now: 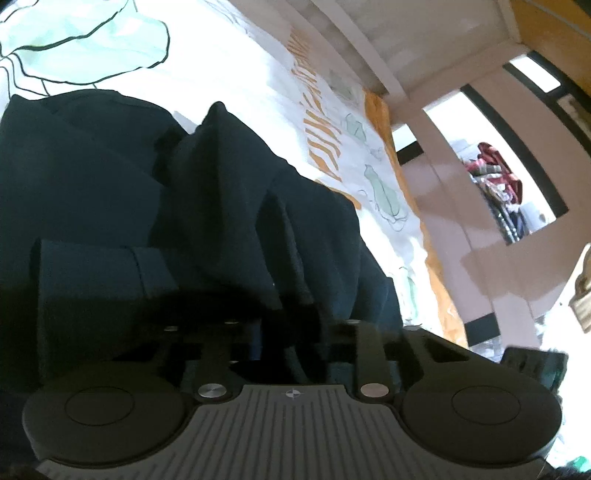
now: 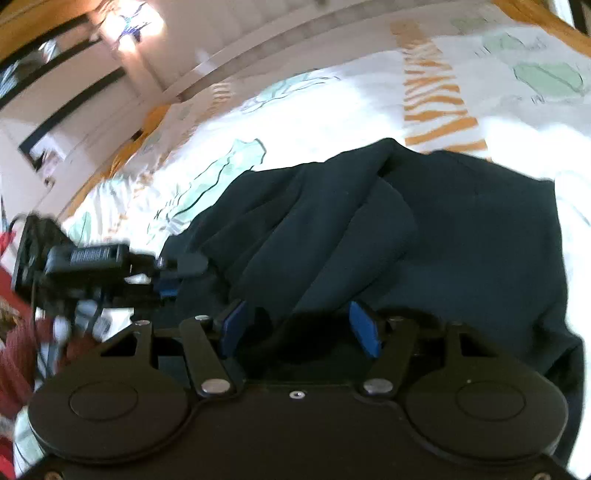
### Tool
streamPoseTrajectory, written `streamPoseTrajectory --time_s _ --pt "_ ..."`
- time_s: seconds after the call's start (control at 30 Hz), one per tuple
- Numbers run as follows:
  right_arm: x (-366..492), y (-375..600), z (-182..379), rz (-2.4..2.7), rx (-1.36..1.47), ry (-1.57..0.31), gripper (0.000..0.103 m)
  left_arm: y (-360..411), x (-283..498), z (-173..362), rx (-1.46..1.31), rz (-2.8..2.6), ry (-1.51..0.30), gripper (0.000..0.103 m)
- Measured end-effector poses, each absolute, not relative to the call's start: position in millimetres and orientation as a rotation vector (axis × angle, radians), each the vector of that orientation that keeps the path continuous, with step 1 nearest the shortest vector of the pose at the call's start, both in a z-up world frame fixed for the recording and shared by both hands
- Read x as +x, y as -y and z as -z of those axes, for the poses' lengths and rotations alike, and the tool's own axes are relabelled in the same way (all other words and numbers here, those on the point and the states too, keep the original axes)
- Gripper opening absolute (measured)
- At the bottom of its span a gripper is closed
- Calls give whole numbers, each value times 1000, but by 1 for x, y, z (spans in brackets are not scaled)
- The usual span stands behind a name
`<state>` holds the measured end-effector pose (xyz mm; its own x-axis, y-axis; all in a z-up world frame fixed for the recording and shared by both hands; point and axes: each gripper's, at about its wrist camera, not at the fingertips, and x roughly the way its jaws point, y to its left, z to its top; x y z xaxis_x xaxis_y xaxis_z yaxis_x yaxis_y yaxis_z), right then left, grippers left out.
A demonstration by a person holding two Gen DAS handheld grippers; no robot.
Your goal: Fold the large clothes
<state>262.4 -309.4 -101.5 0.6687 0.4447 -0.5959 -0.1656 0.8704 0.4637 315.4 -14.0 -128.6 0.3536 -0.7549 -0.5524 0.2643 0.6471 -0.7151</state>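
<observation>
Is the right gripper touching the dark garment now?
Touching. In the right wrist view, the dark garment bunches between the blue pads of the right gripper, with cloth against them.

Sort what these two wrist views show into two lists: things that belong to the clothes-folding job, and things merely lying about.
Belongs to the job:
- dark garment, bunched on the bed
- left gripper
- right gripper
- patterned bedsheet, the folding surface

Just lying about:
- red clothes pile in the background
- wooden bed frame

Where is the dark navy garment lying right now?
The dark navy fabric garment lies bunched on the white leaf-and-orange-stripe printed bedsheet, filling the centre of both wrist views directly ahead of each gripper, with the left gripper at its left edge.
</observation>
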Motion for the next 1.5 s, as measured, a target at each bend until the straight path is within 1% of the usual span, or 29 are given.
streamPoseTrajectory --time_s 0.1,0.13,0.2,0.23,0.3,0.37,0.43,0.5,0.57,0.6,0.67,0.7,0.83,0.93,0.97,1.0,1.07,1.13,1.27,1.43,1.5 --pt "269 311 110 -314 410 -779 66 15 312 125 -574 686 -976 19" --pt "273 310 110 -309 402 -784 63 14 311 122 -575 675 -962 18" --pt "280 303 102 -308 322 -777 28 14 307 110 -552 666 -907 17" --pt "282 296 93 -311 247 -744 14 13 304 102 -529 667 -866 17" --pt "274 292 73 -384 172 -631 14 16 292 83 -470 677 -773 17" --pt "264 299 59 -427 194 -540 14 19 281 76 -429 693 -721 17" --pt "257 314 61 -394 251 -529 15 23 272 87 -398 686 -737 17" --pt "257 329 81 -309 282 -596 17 28 270 107 -350 659 -800 17" --pt "258 342 110 -173 263 -722 45 28 268 128 -307 617 -865 17" --pt "255 348 119 -138 264 -744 50 26 266 136 -303 617 -881 18" --pt "241 362 129 -123 325 -726 59 20 262 141 -310 630 -865 18" --pt "235 366 129 -116 341 -715 61 18 260 139 -309 629 -860 20" --pt "216 368 111 -107 298 -607 63 10 254 125 -276 617 -827 22" --pt "209 352 95 -155 232 -532 63 7 250 107 -231 573 -735 26" --pt "210 345 92 -178 210 -521 63 8 251 101 -234 556 -709 30" --pt "213 337 89 -197 184 -515 63 12 255 96 -243 537 -693 36" --pt "225 318 87 -222 117 -521 63 15 267 90 -268 499 -688 42" --pt "237 303 90 -233 84 -534 63 17 275 88 -278 467 -677 42" --pt "262 299 101 -192 168 -581 64 30 294 92 -266 426 -690 43" --pt "275 307 113 -175 249 -591 64 39 307 105 -266 423 -738 43" --pt "277 306 114 -193 248 -596 57 42 309 111 -252 426 -755 42"
